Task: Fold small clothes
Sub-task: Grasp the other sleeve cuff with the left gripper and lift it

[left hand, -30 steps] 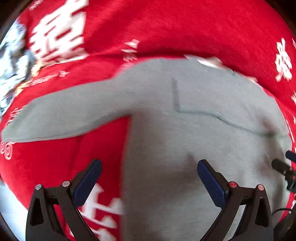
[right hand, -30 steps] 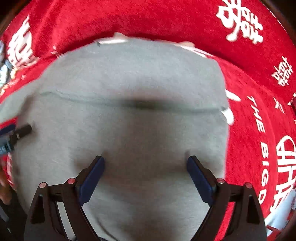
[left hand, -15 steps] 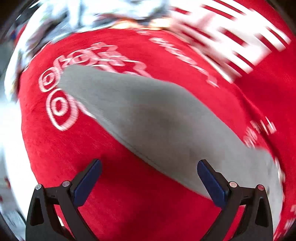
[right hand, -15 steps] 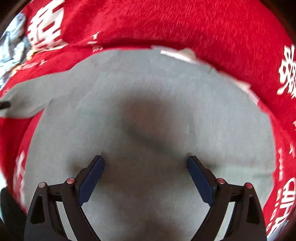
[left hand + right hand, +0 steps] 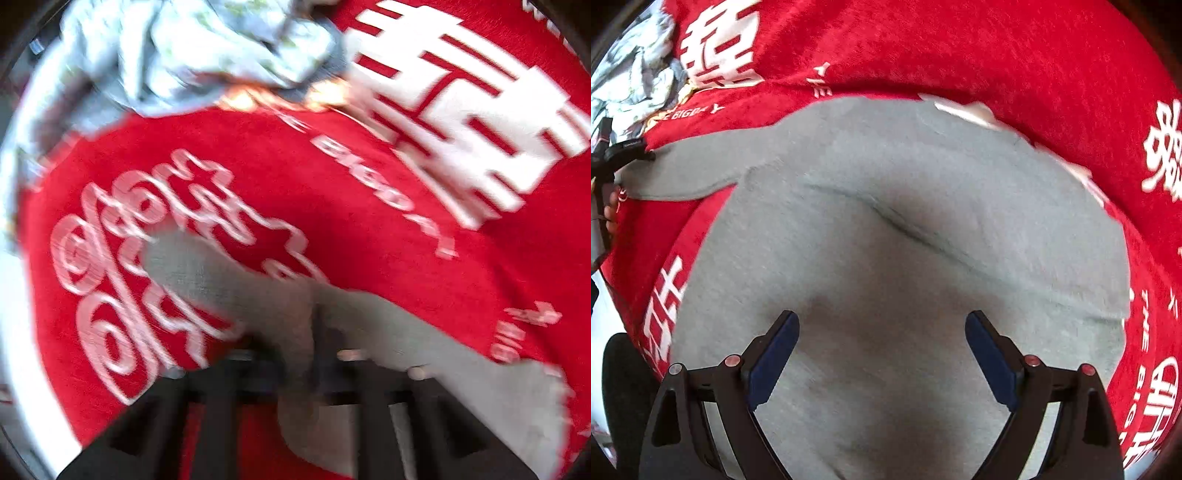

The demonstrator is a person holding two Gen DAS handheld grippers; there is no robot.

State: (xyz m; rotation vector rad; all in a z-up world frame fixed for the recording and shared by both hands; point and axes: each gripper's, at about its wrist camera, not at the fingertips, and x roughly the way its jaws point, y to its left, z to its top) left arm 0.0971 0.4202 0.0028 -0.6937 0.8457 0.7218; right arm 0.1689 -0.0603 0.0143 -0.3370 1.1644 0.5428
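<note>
A small grey long-sleeved top (image 5: pixel 886 229) lies spread on the red printed cloth (image 5: pixel 960 48). Its left sleeve (image 5: pixel 701 166) stretches out to the left. In the left wrist view my left gripper (image 5: pixel 310 354) is shut on that grey sleeve (image 5: pixel 229 288), near its cuff end; the view is blurred. The left gripper's tip also shows in the right wrist view (image 5: pixel 631 149) at the sleeve's end. My right gripper (image 5: pixel 882 354) is open and empty, over the lower body of the top.
A crumpled pile of pale patterned clothes (image 5: pixel 177 55) lies at the far left of the red cloth (image 5: pixel 369 221); it also shows in the right wrist view (image 5: pixel 631 85). The cloth's edge and pale floor (image 5: pixel 11 332) are at the left.
My left gripper has moved from the top's body out along the left sleeve and closed on it near the cuff. My right gripper has stayed open over the body, shifting slightly.
</note>
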